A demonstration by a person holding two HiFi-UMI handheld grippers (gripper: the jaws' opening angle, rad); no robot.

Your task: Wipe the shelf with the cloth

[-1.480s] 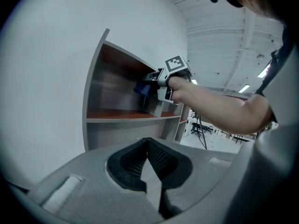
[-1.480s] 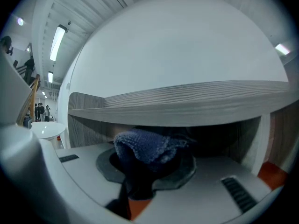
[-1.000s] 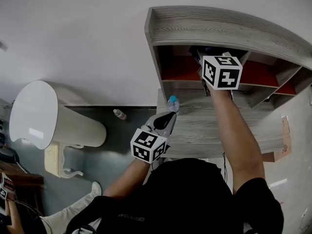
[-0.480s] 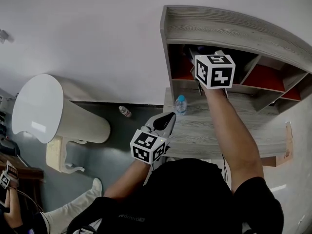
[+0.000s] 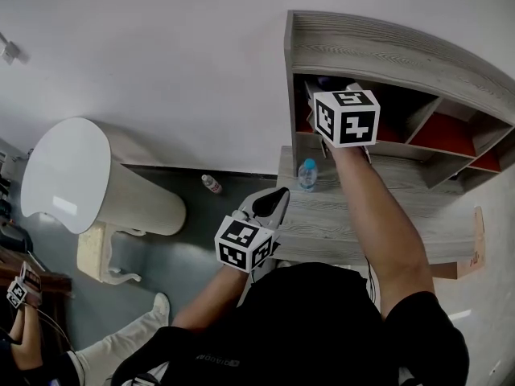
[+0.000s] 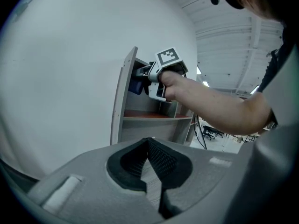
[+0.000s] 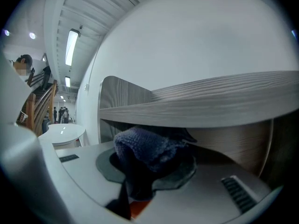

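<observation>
The right gripper [image 7: 142, 181] is clenched on the blue cloth [image 7: 145, 146], which bulges past its jaws in the upper left bay of the shelf [image 5: 378, 47], just under the top board. Whether the cloth touches a surface I cannot tell. The left gripper [image 6: 148, 146] is closed on nothing, low by the desk [image 5: 346, 215] edge, well apart. 1 bottle [image 5: 306, 174] stands on the desk below the bay. To wipe well, I judge: press the wad flat on the red bay floor, sweep wall to wall, grip firm, and stay clear of the bottle.
</observation>
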